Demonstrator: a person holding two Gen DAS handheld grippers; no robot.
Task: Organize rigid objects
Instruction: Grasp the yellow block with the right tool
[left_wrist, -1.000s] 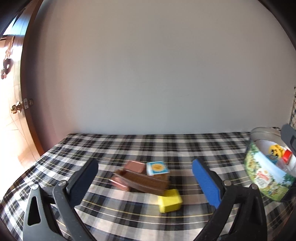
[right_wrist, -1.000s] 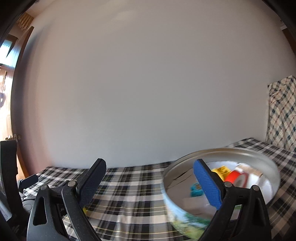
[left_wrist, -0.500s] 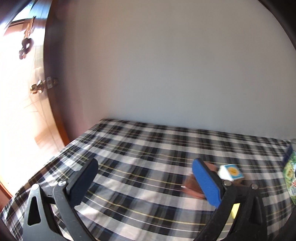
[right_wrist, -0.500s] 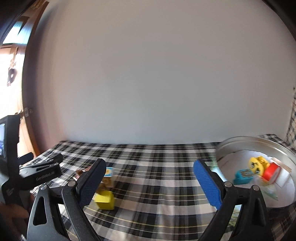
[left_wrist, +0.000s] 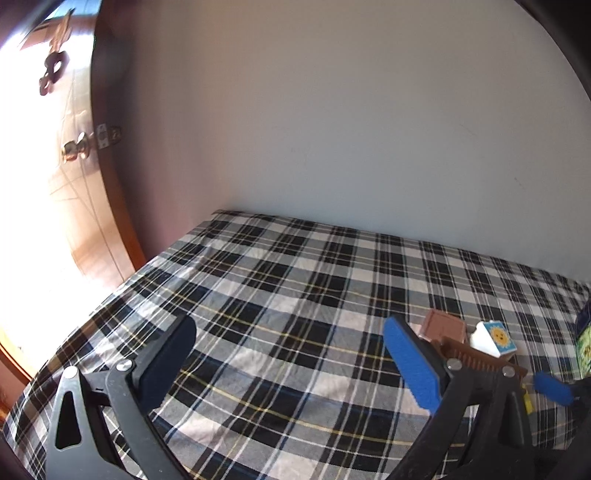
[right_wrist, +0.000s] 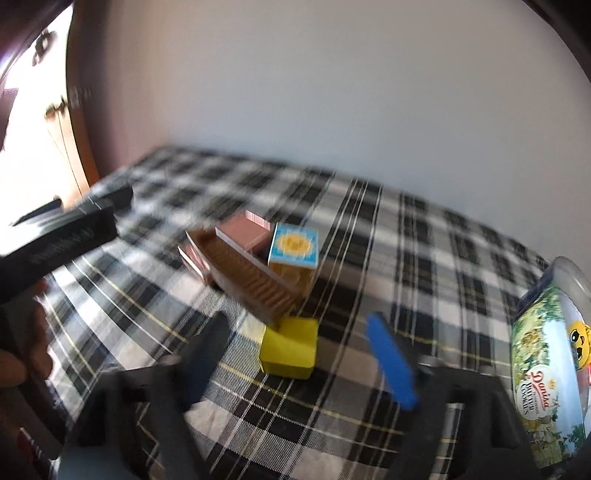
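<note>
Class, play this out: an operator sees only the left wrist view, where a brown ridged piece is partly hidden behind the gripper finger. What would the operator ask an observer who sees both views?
Operator: Is anything beside the brown ridged piece that I can't make out?
Observer: Yes, a yellow block lies on the cloth against its near end.
Operator: What is that green thing at my right edge?
Observer: A butter cookie tin, with a yellow smiley toy inside.
Operator: Where is the right gripper?
Observer: Open, with the yellow block between its fingers.
</note>
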